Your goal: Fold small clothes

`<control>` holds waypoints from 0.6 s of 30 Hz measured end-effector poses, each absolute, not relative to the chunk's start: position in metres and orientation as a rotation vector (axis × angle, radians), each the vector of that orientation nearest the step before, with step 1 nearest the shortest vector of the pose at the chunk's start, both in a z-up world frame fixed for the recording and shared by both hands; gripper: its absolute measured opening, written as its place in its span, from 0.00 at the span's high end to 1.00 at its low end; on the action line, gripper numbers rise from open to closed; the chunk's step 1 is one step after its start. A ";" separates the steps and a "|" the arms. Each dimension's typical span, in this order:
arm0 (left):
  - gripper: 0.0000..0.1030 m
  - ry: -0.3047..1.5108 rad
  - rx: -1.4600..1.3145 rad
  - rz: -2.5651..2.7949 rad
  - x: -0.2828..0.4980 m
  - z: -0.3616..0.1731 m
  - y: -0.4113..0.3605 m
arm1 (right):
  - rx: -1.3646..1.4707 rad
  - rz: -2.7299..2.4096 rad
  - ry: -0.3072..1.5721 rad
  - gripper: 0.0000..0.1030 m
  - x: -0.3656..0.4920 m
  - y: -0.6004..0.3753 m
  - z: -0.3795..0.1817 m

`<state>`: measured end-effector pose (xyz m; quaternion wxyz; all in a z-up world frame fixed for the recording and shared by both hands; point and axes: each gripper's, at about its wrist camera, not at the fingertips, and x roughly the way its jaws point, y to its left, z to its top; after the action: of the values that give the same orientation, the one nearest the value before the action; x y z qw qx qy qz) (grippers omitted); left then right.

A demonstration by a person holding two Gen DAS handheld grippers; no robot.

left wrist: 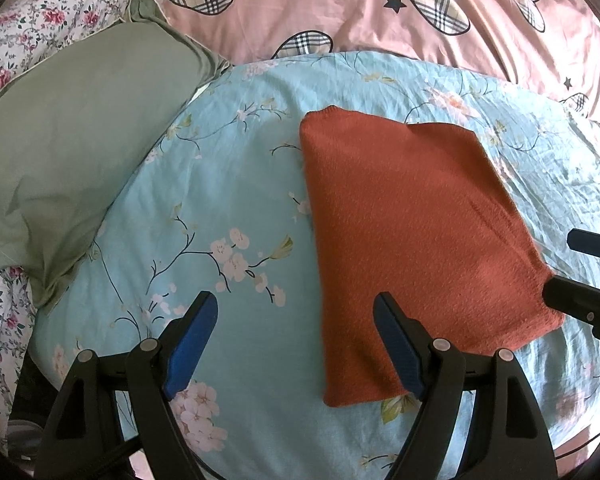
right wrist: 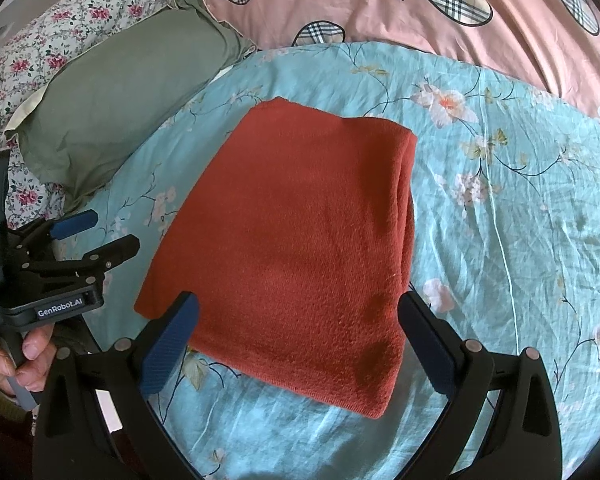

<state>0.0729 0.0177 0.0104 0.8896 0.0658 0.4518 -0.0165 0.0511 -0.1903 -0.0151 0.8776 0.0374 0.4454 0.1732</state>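
A rust-red knitted garment (left wrist: 416, 240) lies folded into a flat rectangle on the light blue floral sheet (left wrist: 220, 200); it also shows in the right wrist view (right wrist: 300, 248). My left gripper (left wrist: 296, 320) is open and empty, above the sheet at the garment's near left edge. It shows from the side in the right wrist view (right wrist: 104, 232). My right gripper (right wrist: 298, 328) is open and empty, hovering over the garment's near edge. Its fingers show at the right edge of the left wrist view (left wrist: 572, 268).
A green pillow (left wrist: 80, 160) lies to the left on the sheet. A pink duvet with plaid hearts (left wrist: 380, 8) lies behind. A floral quilt (left wrist: 28, 32) is at the far left. A hand (right wrist: 28, 360) holds the left gripper's handle.
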 end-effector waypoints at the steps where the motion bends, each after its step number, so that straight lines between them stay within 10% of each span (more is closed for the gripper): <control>1: 0.22 0.938 0.137 -0.034 0.073 0.011 0.017 | 0.078 0.361 0.928 0.03 0.051 -0.191 -0.014; 18: 0.21 0.919 0.131 -0.041 0.073 0.019 0.015 | 0.077 0.360 0.917 0.03 0.052 -0.192 -0.009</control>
<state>0.0732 0.0153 0.0195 0.8940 0.0632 0.4431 -0.0196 0.0525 -0.1924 -0.0091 0.8805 0.0370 0.4398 0.1728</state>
